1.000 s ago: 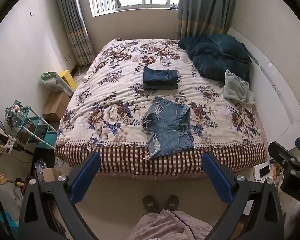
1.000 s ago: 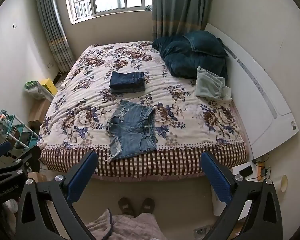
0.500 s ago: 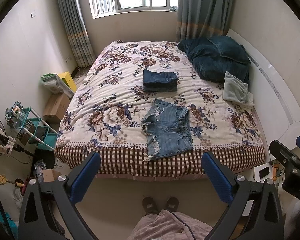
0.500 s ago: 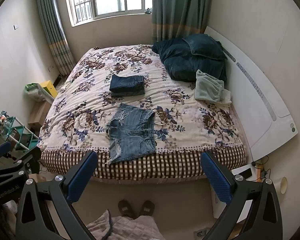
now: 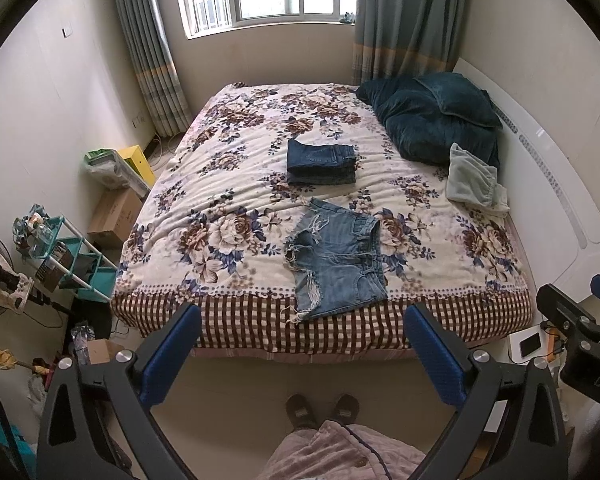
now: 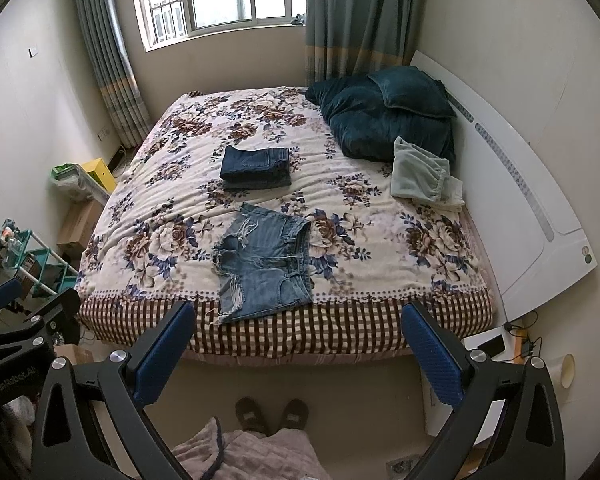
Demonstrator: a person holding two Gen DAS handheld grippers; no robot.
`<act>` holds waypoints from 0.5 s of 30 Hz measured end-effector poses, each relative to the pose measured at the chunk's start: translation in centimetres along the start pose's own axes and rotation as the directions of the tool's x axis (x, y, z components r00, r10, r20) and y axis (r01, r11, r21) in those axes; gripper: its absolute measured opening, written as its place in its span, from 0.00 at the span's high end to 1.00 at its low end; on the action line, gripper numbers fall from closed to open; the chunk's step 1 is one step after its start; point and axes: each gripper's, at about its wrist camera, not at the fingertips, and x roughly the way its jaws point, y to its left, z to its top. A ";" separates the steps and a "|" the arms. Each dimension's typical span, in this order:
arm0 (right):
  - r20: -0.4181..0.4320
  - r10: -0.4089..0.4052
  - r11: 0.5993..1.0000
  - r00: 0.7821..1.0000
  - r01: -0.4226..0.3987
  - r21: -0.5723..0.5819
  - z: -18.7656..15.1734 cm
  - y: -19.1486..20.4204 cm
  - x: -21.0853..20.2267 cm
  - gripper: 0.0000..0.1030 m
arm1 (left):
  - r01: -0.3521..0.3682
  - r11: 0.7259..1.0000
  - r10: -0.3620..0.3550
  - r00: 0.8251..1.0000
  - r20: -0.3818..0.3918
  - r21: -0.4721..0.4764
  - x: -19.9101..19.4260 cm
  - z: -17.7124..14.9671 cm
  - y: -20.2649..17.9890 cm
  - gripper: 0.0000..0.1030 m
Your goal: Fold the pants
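Light blue frayed denim shorts (image 5: 338, 264) lie flat near the foot edge of the floral bed (image 5: 228, 184); they also show in the right wrist view (image 6: 266, 264). A folded dark blue pair of jeans (image 5: 321, 161) sits further back, also seen in the right wrist view (image 6: 256, 168). My left gripper (image 5: 300, 354) is open and empty, held high above the floor in front of the bed. My right gripper (image 6: 296, 350) is open and empty, beside it at the same height.
Dark teal pillows (image 5: 432, 120) and a pale green garment (image 5: 474, 182) lie at the bed's right, by the white headboard (image 5: 560, 184). A teal rack (image 5: 72, 260), cardboard box (image 5: 114, 216) and clutter stand at the left. My slippered feet (image 5: 322, 410) are on the floor.
Both grippers have risen and pulled back a little, so the bed sits slightly lower and smaller in view. Nothing on the bed has moved.
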 end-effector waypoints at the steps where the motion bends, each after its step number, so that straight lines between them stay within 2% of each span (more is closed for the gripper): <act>1: 0.001 0.000 1.000 1.000 0.000 0.000 0.0 0.0 0.0 0.00 | -0.001 1.000 0.001 1.000 0.000 0.000 0.0 0.0 -0.1 0.00; 15: 0.004 0.002 1.000 1.000 -0.002 0.001 -0.5 -0.3 0.2 0.00 | 0.001 1.000 -0.001 1.000 0.003 -0.002 -0.5 0.7 -0.9 0.00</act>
